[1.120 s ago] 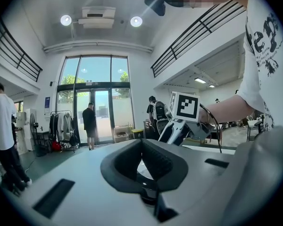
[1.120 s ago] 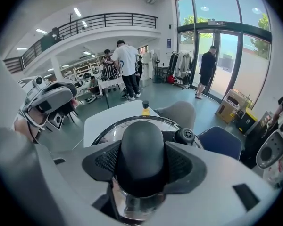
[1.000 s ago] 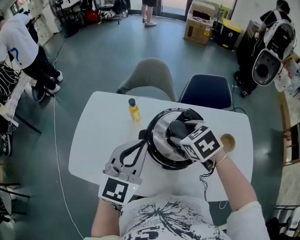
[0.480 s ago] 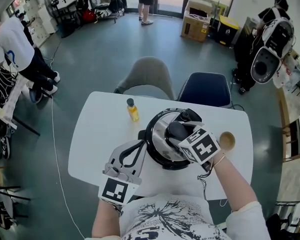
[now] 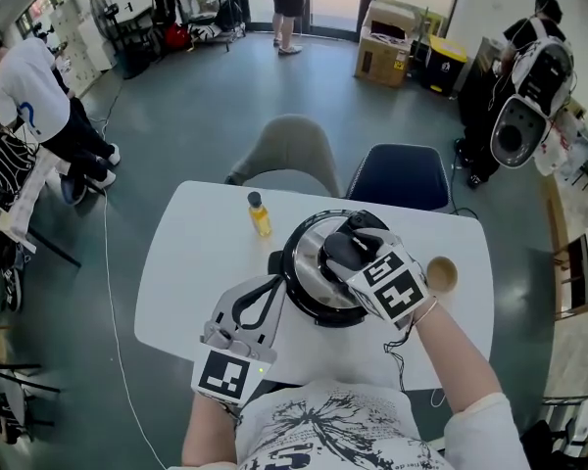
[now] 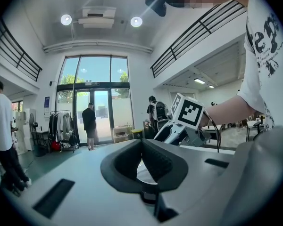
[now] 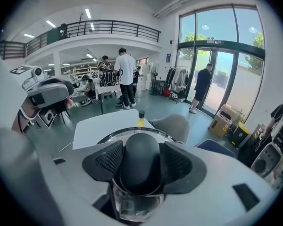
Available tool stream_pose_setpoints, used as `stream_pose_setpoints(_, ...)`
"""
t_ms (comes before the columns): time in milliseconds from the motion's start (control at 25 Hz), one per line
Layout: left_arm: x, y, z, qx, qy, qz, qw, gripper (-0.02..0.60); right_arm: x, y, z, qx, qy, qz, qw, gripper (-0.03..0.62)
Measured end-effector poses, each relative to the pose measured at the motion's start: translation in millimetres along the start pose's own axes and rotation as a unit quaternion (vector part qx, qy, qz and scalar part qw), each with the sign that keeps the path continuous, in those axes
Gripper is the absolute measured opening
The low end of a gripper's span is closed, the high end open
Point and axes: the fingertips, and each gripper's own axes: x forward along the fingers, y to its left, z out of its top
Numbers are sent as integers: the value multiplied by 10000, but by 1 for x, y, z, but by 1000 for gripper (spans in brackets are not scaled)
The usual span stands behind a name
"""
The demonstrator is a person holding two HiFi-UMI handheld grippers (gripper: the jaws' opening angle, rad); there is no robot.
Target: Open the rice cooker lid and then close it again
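The rice cooker [image 5: 304,306] stands in the middle of the white table [image 5: 191,253], its shiny steel lid [image 5: 309,258] topped by a black knob [image 5: 335,253]. My right gripper [image 5: 345,251] reaches in from the right, pointing down, and is shut on that knob [image 7: 140,161]; both pads [image 7: 108,160] press its sides, and the lid's rim [image 7: 114,134] shows behind it. My left gripper [image 5: 271,284] lies level at the cooker's left side. Its jaws [image 6: 141,142] meet at the tips with nothing between them.
A small yellow bottle [image 5: 261,215] stands on the table behind the cooker on the left. A round wooden cup [image 5: 441,275] sits to the cooker's right. A grey chair [image 5: 292,155] and a blue chair [image 5: 402,176] stand at the far edge. People stand further off.
My right gripper keeps its hold on the knob and has shifted slightly up and left in the picture along with the lid. My left gripper stays beside the cooker.
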Motion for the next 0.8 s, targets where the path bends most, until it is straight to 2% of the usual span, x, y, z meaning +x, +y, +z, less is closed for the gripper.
stream_pose_setpoints(160, -4, -8, 4, -77, -39, 44, 10000, 14, -27, 1, 15, 102, -627, 16, 9980, 250)
stream_pose_setpoints(200, -5, -10, 5, -121, -50, 62, 9999, 14, -35, 1, 19, 162, -840, 18, 9963, 222)
stream_pose_setpoints(360, -7, -18, 19, -205, -109, 115, 9997, 14, -76, -9, 31, 496, -1671, -117, 9846, 139)
stream_pose_setpoints(480, -7, -25, 26, -213, -137, 126, 9996, 14, -103, -15, 32, 535, -2150, -354, 9745, 92)
stream_pose_setpoints(640, -5, -36, 32, -307, -186, 129, 9993, 14, -127, -18, 17, 482, -2512, -680, 9643, 20)
stream_pose_setpoints(800, -3, -48, 39, -327, -211, 121, 9992, 14, -143, -24, -5, 530, -2678, -946, 9574, 11)
